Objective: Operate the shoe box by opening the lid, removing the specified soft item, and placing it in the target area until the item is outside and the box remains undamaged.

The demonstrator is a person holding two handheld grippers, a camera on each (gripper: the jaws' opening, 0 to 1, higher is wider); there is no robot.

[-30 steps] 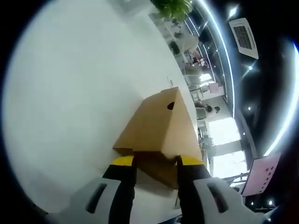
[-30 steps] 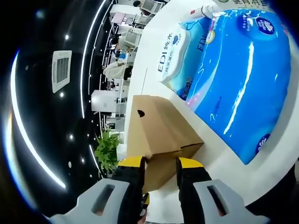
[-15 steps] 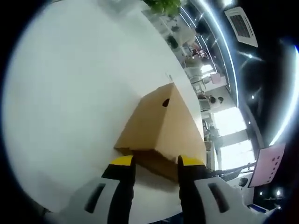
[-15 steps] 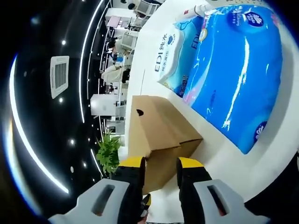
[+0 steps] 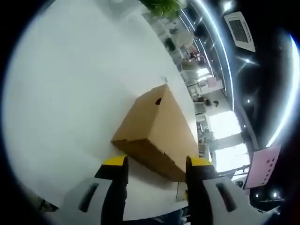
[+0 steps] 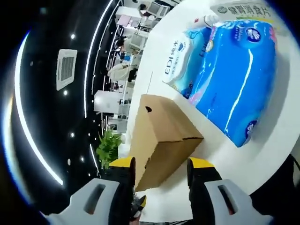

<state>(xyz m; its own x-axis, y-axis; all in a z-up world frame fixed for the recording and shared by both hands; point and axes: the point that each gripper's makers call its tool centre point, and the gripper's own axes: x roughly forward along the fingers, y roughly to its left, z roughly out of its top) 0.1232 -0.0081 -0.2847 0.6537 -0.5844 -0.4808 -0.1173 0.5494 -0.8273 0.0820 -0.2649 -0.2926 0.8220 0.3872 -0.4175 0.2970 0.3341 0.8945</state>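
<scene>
A closed brown cardboard shoe box (image 5: 152, 129) lies on the white table (image 5: 70, 93), with a small round hole in its far end. My left gripper (image 5: 157, 164) is open, its yellow-tipped jaws standing apart on either side of the box's near corner and not pressing it. From the opposite end the same box (image 6: 159, 136) shows with its lid down. My right gripper (image 6: 161, 164) is also open, its jaws spread just short of the box's near end. The soft item inside is hidden.
A large blue pack of tissue rolls (image 6: 239, 84) and a white wipes pack (image 6: 176, 56) lie on the table (image 6: 262, 159) beside the box. A green plant (image 6: 108, 147) stands past the table edge. Bare table surface spreads left of the box in the left gripper view.
Both grippers have widened their jaws and let go of the box ends they were pinching. Both have drawn back slightly, so the box looks smaller in both views.
</scene>
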